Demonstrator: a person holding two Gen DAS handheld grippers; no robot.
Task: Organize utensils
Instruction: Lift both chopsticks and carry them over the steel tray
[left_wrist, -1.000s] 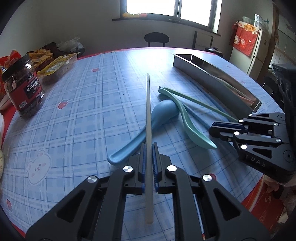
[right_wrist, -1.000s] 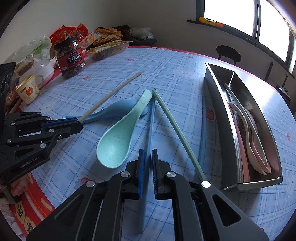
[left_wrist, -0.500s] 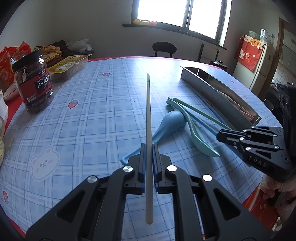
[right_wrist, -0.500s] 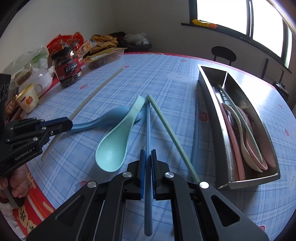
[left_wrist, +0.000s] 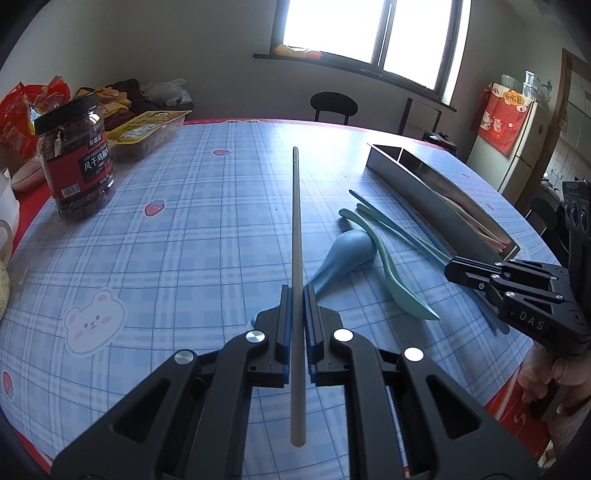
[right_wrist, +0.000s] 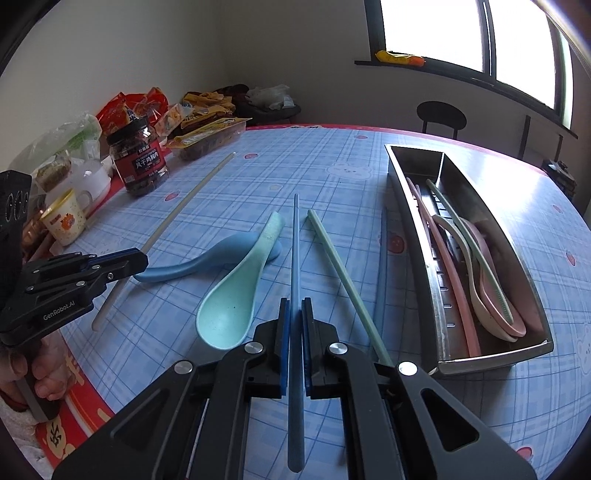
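Observation:
My left gripper (left_wrist: 296, 295) is shut on a beige chopstick (left_wrist: 295, 221) and holds it above the table; it shows in the right wrist view (right_wrist: 142, 258) too. My right gripper (right_wrist: 294, 306) is shut on a blue chopstick (right_wrist: 295, 251), lifted. On the table lie a blue spoon (right_wrist: 207, 258), a mint spoon (right_wrist: 236, 291), a green chopstick (right_wrist: 343, 273) and another blue chopstick (right_wrist: 380, 266). The steel tray (right_wrist: 413, 236) at the right holds pink and green utensils (right_wrist: 476, 266).
A red-labelled jar (right_wrist: 142, 162), snack packs (right_wrist: 207, 129) and a mug (right_wrist: 64, 221) stand at the table's left side. A black chair (right_wrist: 441, 116) stands beyond the far edge. The table's red rim (right_wrist: 85, 398) is close under my left gripper.
Both grippers have risen from the table, each lifting its chopstick. The beige chopstick's tip now hangs above the cloth, and the blue chopstick has left the pile.

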